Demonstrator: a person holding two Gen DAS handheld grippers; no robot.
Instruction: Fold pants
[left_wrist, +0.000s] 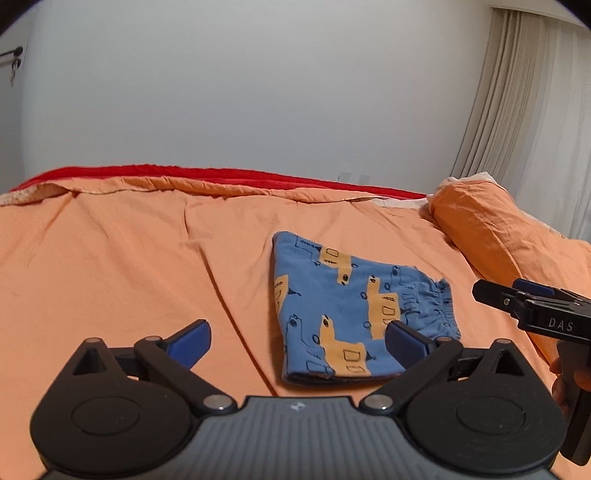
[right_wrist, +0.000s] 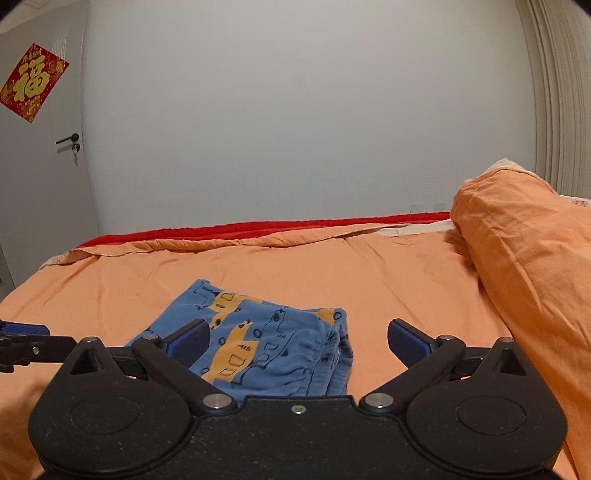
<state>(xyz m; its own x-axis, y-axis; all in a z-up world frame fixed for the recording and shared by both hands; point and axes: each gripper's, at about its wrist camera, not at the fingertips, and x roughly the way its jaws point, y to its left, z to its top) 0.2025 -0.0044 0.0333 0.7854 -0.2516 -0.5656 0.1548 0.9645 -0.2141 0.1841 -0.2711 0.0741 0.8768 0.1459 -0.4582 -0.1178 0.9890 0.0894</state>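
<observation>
Two hand-held grippers hang over the bed, both with jaws spread wide and nothing between the blue pads. Going from the left: the left gripper (left_wrist: 297, 341) sits low and near, and the blue pants printed with yellow vehicles (left_wrist: 354, 306) lie ahead of it and slightly to its right, folded into a compact packet flat on the orange bedsheet (left_wrist: 110, 280). The packet's long axis runs roughly away from the camera, with the gathered elastic waistband (left_wrist: 439, 310) on the right-hand edge. Further right, the right gripper (right_wrist: 297, 341) has the packet ahead and to its left, the waistband nearest its fingers. Both stand close to the cloth; I judge the right one nearer to the waistband side, the left nearer to the folded edge. The fold looks finished or close to it. An orange pillow (right_wrist: 528, 258) lies at the far right. Readable writing: "DAS" on the right gripper's body in the left view, and a red door hanging (right_wrist: 33, 81) bearing a gold "福".
</observation>
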